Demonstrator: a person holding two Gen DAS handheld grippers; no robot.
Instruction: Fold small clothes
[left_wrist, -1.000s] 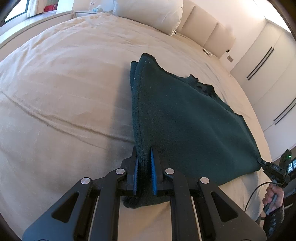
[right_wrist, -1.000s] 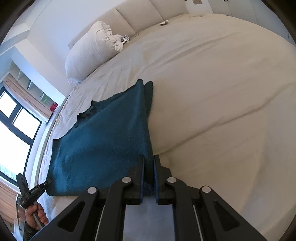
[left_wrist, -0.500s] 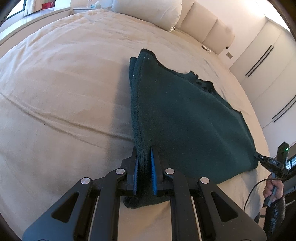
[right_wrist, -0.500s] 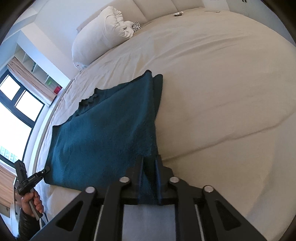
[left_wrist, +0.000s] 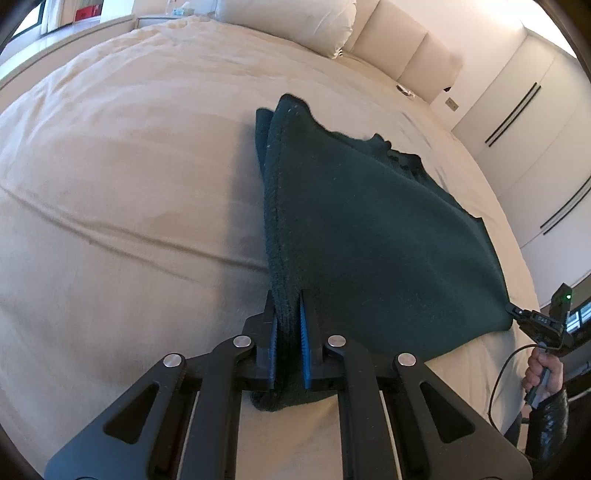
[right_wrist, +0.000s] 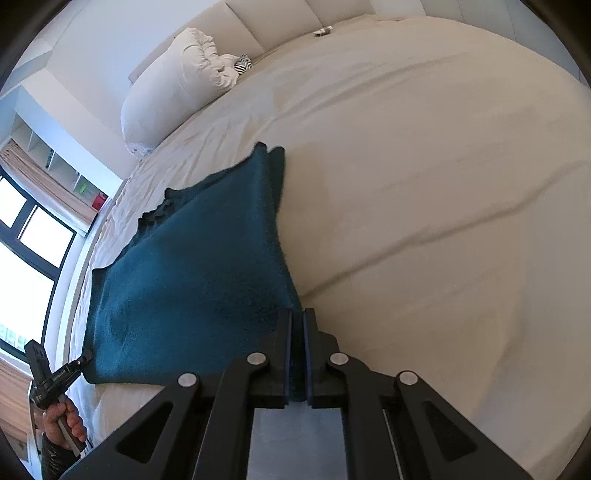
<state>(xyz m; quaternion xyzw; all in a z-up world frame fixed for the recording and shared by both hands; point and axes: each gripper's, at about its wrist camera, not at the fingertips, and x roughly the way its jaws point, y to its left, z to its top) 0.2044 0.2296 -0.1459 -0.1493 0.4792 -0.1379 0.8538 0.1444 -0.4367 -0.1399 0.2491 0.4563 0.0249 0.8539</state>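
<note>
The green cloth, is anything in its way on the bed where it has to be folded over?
Nothing visible. Both tools, left and right, already pinch corners of the green cloth. The bed around it shows only bare sheet; the pillow lies far off at the headboard.

Ahead of your grippers, the beige bed (left_wrist: 122, 177) carries the teal cloth (left_wrist: 369, 229), with a white pillow (right_wrist: 173, 88) beyond.

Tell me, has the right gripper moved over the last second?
Yes. In the right wrist view the pillow has slid up and rightward, so the right gripper, shut on the dark green cloth, has swung or shifted; the exact direction is hard to tell.
</note>
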